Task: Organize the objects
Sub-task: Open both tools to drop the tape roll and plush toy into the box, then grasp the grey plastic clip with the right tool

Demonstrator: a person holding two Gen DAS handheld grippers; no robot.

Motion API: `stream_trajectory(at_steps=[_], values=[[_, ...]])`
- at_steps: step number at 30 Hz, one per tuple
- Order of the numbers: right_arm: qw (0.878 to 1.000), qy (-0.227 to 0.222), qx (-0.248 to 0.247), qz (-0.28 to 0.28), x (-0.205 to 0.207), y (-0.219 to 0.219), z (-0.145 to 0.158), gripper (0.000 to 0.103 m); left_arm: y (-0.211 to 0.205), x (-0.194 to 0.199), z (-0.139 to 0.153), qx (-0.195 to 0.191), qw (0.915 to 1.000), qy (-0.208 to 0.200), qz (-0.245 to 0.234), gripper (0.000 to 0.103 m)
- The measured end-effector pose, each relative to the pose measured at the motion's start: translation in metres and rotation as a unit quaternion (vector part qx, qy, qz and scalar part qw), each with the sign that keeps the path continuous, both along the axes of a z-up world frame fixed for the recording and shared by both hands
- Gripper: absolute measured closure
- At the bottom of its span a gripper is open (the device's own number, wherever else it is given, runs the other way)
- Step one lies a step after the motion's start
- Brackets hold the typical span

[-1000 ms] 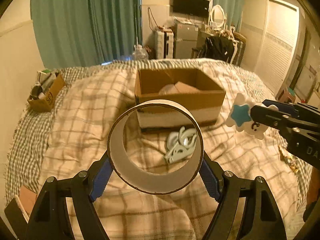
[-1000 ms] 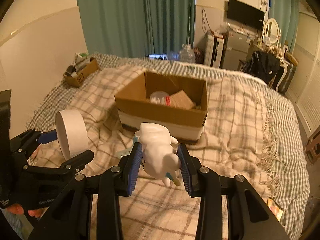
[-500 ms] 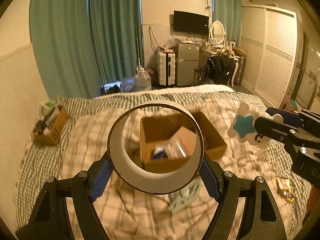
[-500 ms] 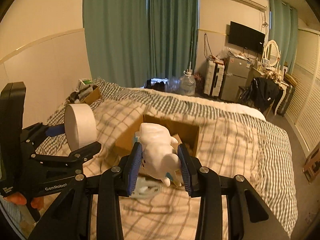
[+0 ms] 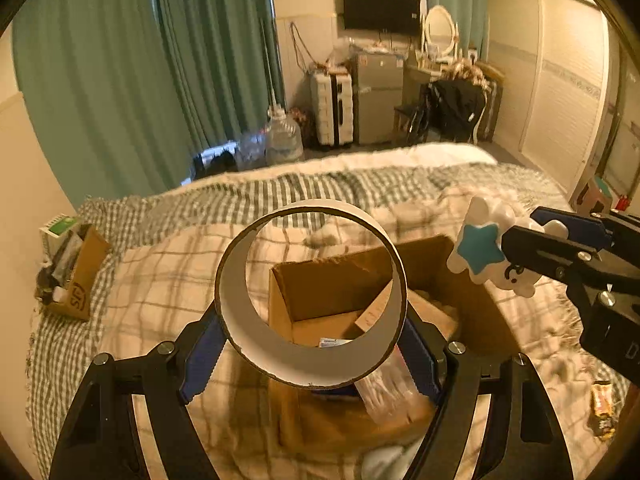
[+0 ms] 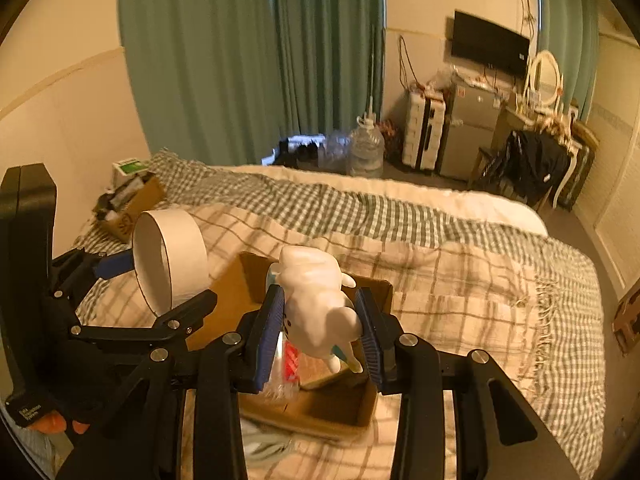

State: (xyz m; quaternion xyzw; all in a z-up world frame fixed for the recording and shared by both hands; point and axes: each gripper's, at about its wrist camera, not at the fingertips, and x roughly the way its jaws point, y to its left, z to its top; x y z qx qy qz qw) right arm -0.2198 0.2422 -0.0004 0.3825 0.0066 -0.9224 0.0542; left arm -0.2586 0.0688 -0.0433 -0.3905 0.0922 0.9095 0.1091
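My left gripper (image 5: 312, 340) is shut on a white tape roll (image 5: 280, 354), held on edge above the near left part of an open cardboard box (image 5: 460, 276) on the bed. The roll also shows in the right wrist view (image 6: 188, 256). My right gripper (image 6: 320, 320) is shut on a white cloud-shaped toy (image 6: 316, 304) with a blue star (image 5: 478, 246), held above the same box (image 6: 320, 412). The box holds a few packets and a small carton.
A checked blanket (image 5: 160, 264) covers the bed. A small cardboard box of clutter (image 5: 76, 276) sits at the bed's far left. A snack wrapper (image 5: 602, 408) lies at the right. Pale plastic hangers (image 6: 264, 446) lie in front of the box.
Both grippers have moved forward with their loads and now hover over the open box. The box looks nearer and lower in both views.
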Motion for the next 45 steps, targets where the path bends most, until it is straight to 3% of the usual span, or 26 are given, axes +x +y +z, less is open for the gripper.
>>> stream_trajectory(at_steps=[7, 11, 13, 14, 15, 19, 26, 32, 37, 42, 45], values=[[0.999, -0.035, -0.020, -0.010, -0.041, 0.019, -0.054, 0.067, 0.010, -0.030, -0.044, -0.002, 0.9995, -0.028, -0.015, 0.022], [0.999, -0.027, -0.034, -0.015, -0.042, 0.026, -0.064, 0.066, 0.016, -0.031, -0.051, 0.004, 0.9991, -0.029, -0.030, 0.019], [0.999, -0.021, -0.038, -0.020, -0.039, 0.030, -0.059, 0.056, 0.019, -0.026, -0.050, -0.004, 0.9989, -0.031, -0.035, 0.018], [0.999, -0.014, -0.036, -0.026, -0.034, 0.032, -0.053, 0.042, 0.019, -0.024, -0.048, -0.008, 0.9989, -0.030, -0.035, 0.011], [0.999, -0.009, -0.035, -0.029, -0.031, 0.031, -0.047, 0.037, 0.019, -0.019, -0.044, -0.012, 0.9989, -0.028, -0.034, 0.005], [0.999, 0.010, -0.029, -0.038, -0.003, 0.039, -0.015, 0.035, 0.013, 0.002, -0.023, -0.012, 0.9993, -0.013, -0.032, 0.002], [0.998, 0.023, 0.009, -0.061, 0.065, 0.051, 0.034, 0.019, -0.016, 0.058, 0.023, 0.014, 0.9998, 0.011, -0.009, 0.000], [0.997, 0.015, 0.022, -0.072, 0.120, 0.048, 0.041, 0.016, -0.034, 0.106, 0.034, 0.018, 0.9995, 0.023, 0.007, 0.000], [0.997, 0.005, 0.038, -0.064, 0.152, 0.026, 0.021, 0.016, -0.053, 0.137, 0.013, 0.019, 0.9994, 0.013, 0.025, 0.000], [0.998, -0.030, 0.020, -0.055, 0.166, 0.002, -0.028, 0.016, -0.076, 0.151, -0.023, 0.026, 0.9986, -0.005, 0.046, 0.000], [0.997, -0.062, 0.014, -0.048, 0.158, -0.013, -0.062, 0.016, -0.087, 0.150, -0.047, 0.011, 0.9981, -0.016, 0.058, 0.000]])
